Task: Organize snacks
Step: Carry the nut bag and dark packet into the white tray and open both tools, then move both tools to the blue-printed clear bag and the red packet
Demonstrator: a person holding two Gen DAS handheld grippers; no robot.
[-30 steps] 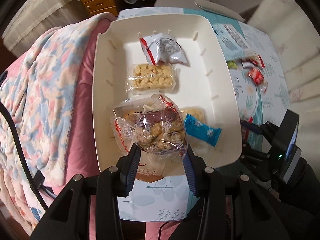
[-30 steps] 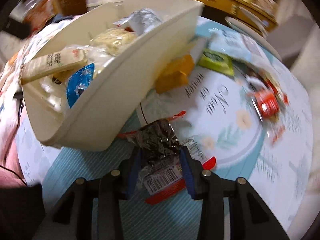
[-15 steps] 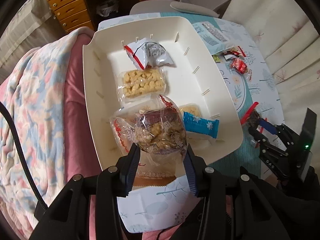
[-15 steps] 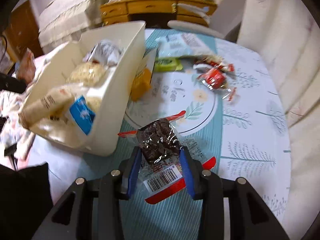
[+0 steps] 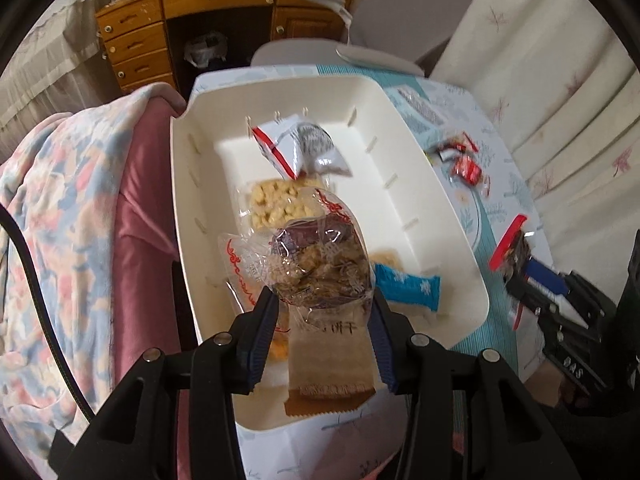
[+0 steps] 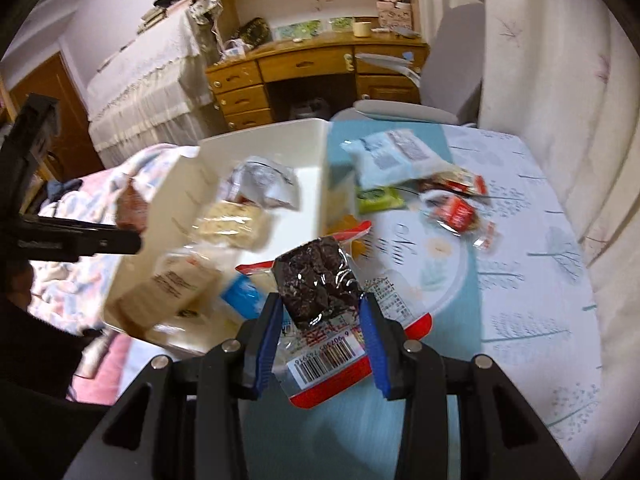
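Two grippers clenched: my left gripper (image 5: pixel 322 306) grasping cookie pack (image 5: pixel 320 268) over bin (image 5: pixel 452 216); right gripper (image 6: pixel 320 314) grasping brownie pack (image 6: pixel 318 280).

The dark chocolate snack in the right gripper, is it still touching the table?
Apart. The right wrist view shows the dark chocolate snack pinched in the right gripper, lifted above the table.

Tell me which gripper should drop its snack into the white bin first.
Left. The left gripper already holds its clear packet of brown snacks over the white bin. The right gripper holds its dark snack packet beside the bin, over the table.
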